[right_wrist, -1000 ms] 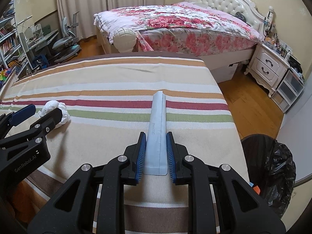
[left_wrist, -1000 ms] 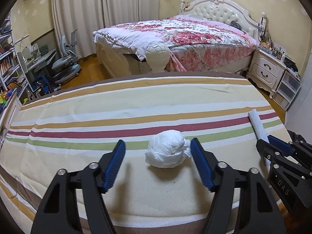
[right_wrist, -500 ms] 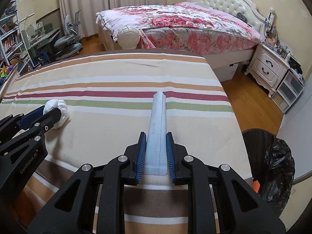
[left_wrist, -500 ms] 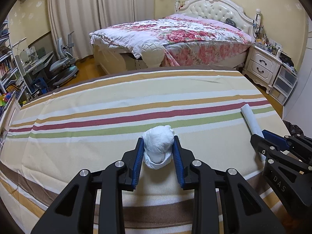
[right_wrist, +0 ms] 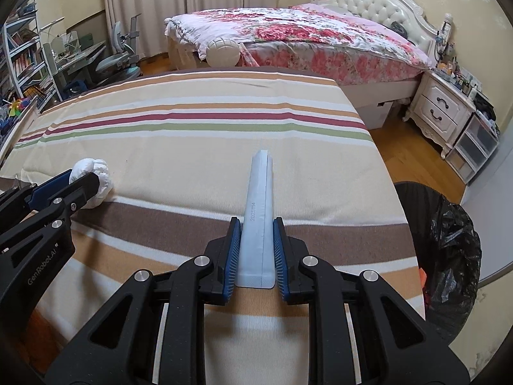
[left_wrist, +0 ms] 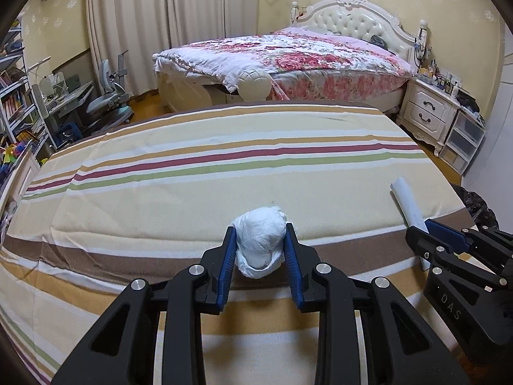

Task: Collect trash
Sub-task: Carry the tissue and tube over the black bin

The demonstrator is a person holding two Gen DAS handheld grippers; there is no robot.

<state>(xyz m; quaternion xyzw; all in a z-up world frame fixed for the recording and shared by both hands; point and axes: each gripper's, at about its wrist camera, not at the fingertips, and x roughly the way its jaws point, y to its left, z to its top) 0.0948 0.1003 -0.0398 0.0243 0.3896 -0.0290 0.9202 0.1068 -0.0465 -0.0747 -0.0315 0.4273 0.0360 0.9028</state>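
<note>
A black round bin lined with a crinkled black plastic bag (right_wrist: 449, 243) stands on the wooden floor just beside the right edge of the desk covered in a striped cream, brown, red and green cloth (right_wrist: 192, 147); a small orange scrap shows at its near rim, and the rest of its inside is too dark to read; from the left wrist view only a sliver of the bag (left_wrist: 481, 205) shows past the cloth's corner.

The left tongs (left_wrist: 259, 250) are clamped on a crumpled white ball of paper (left_wrist: 261, 242), both blue pads pressing its sides; the ball sits over the brown band near the front edge of the desk, and whether it touches the cloth cannot be told; the right wrist view shows the same ball (right_wrist: 96, 179) at the tip of the left tongs (right_wrist: 78, 181).

The right tongs (right_wrist: 256, 250) are squeezed on a long pale-blue flat wrapper (right_wrist: 258, 218) that points away toward the bed, with a printed number on it; the left wrist view shows the wrapper (left_wrist: 407, 202) sticking out of the right tongs (left_wrist: 426, 234).

A second ago the left tongs stood wide on either side of the ball, which lay farther in, by the green stripe; their jaws have just been closing onto it; both held things now lie nearer the desk's front edge, and the wrapper was gripped throughout.
</note>
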